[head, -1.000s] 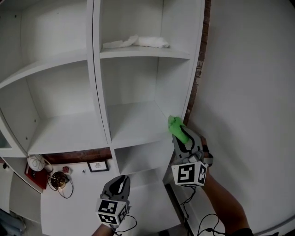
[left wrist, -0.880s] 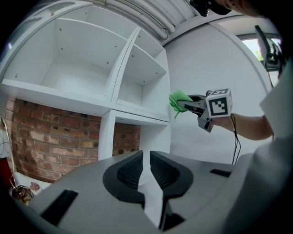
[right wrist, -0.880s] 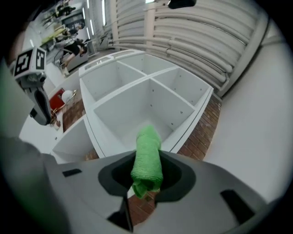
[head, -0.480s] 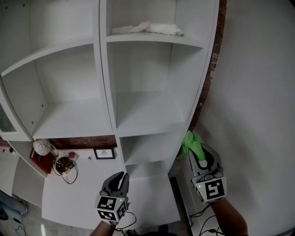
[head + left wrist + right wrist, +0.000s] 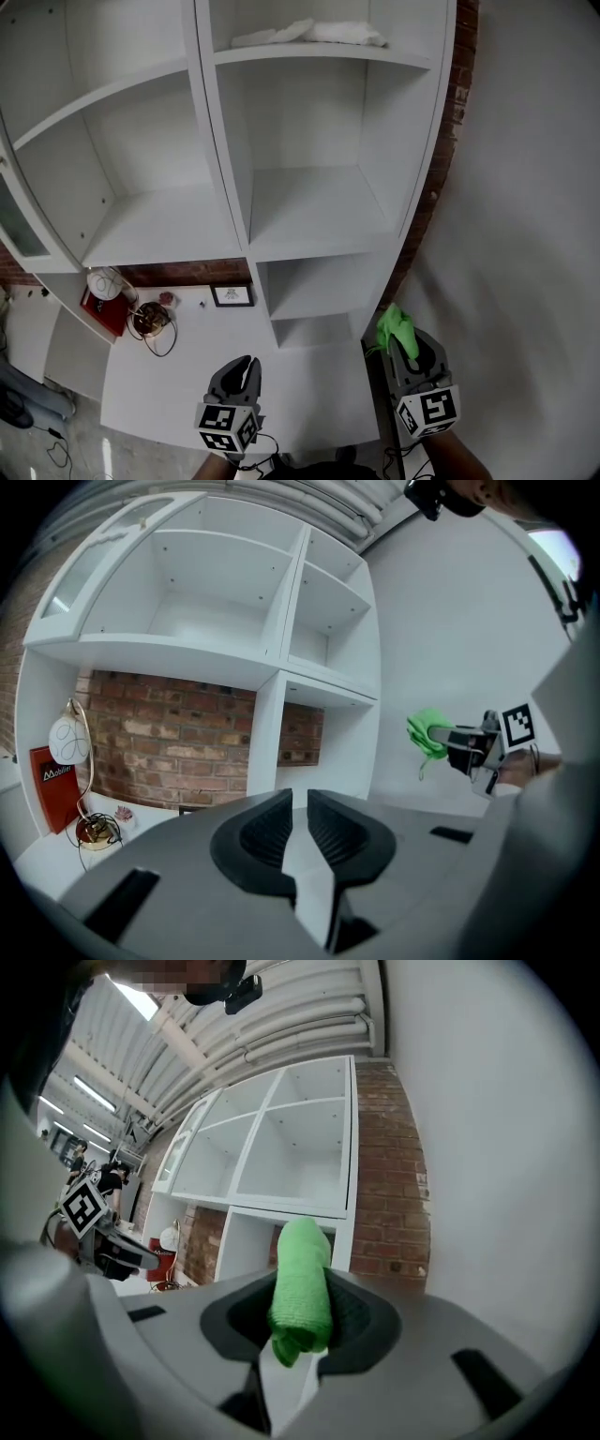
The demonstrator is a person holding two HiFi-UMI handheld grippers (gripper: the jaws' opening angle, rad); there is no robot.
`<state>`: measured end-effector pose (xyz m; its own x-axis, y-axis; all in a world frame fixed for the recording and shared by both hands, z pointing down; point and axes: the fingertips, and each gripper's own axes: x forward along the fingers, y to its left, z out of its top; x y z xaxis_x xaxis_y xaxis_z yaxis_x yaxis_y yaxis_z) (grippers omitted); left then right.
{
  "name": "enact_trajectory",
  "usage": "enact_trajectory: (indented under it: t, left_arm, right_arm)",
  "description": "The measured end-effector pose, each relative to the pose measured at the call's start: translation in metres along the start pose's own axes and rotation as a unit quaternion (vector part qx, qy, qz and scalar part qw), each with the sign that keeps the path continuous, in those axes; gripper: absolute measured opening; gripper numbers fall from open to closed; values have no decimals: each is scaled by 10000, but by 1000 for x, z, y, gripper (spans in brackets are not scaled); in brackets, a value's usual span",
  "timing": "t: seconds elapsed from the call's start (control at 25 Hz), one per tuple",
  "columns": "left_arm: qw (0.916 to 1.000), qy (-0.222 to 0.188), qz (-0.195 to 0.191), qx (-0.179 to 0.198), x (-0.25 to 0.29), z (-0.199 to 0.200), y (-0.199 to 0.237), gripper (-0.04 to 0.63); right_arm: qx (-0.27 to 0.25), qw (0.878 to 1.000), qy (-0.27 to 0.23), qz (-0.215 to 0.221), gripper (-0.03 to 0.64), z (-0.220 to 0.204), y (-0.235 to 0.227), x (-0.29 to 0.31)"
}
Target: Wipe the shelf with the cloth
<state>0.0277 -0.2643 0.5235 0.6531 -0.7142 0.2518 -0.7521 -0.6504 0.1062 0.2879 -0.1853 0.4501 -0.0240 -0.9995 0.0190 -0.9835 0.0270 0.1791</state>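
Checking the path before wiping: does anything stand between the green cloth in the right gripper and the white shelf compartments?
Nothing visible does. The green microfibre cloth, clamped in the right gripper, has open air up to the white shelf unit. A crumpled white cloth lies on a higher board, out of the way.

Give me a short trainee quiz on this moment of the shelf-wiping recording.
1. Fill in: the white cloth lies on the ____ shelf of the white shelf unit in the head view.
2. True or false: the green cloth is pressed against a shelf.
3. What grips the green cloth? A) left hand-held gripper B) right hand-held gripper C) nothing
Key: 1 top; 2 false; 3 B.
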Motion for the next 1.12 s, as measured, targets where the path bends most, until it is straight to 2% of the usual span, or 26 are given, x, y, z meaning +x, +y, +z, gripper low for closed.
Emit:
enact_trajectory:
  t: [0.32, 0.64, 1.12]
  left_arm:
    - [9997, -47, 208, -130, -9, -2, 5, 49]
    - [9995, -118, 224, -161, -8, 1, -1, 49]
    - [9995, -162, 229, -164, -2, 4, -1, 49]
  right_arm:
    - [342, 9993, 125, 123, 104, -27, 9, -11]
    - [186, 9997, -138, -42, 104, -8, -8, -18]
    - [131, 9994, -323, 14, 101, 4, -8, -18]
